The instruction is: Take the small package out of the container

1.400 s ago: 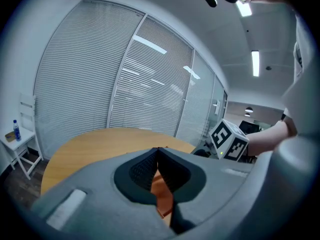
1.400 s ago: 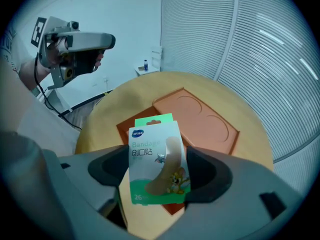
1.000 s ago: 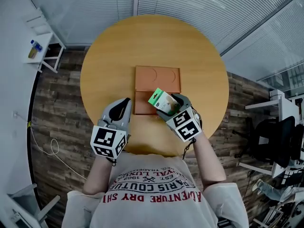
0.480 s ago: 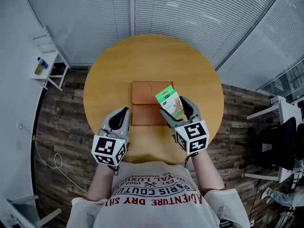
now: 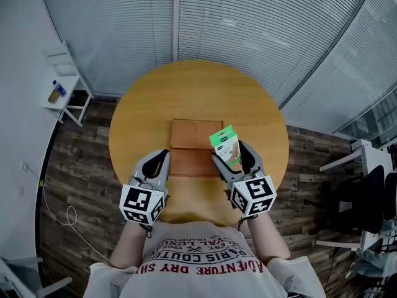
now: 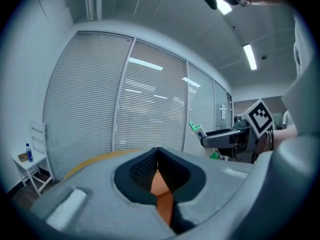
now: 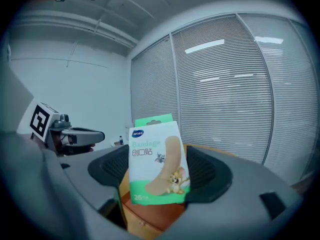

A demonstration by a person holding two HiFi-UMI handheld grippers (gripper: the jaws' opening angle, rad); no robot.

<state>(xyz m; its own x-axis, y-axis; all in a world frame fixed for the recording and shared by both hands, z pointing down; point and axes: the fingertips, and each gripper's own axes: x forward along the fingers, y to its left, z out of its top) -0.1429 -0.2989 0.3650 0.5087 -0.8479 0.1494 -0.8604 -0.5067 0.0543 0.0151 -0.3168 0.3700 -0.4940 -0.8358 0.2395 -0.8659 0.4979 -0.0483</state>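
Round table point(image 5: 142, 110), box point(image 5: 189, 148) at its middle: my right gripper point(image 5: 231, 156) is clamped on the bandage pack point(image 5: 225, 144) and just lifted it clear, so it's basically out. My left gripper point(image 5: 160, 158) is pinched together, empty.

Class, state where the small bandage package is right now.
In the head view the package sits clamped in the right gripper, held over the right edge of the open orange container on the round table.

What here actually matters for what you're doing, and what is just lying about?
Part of the job:
- small package, gripped in the right tongs
- orange container
- left tongs, shut and empty
- round table

Just lying about:
- white side table with a bottle
- cable on the floor
- black office chair
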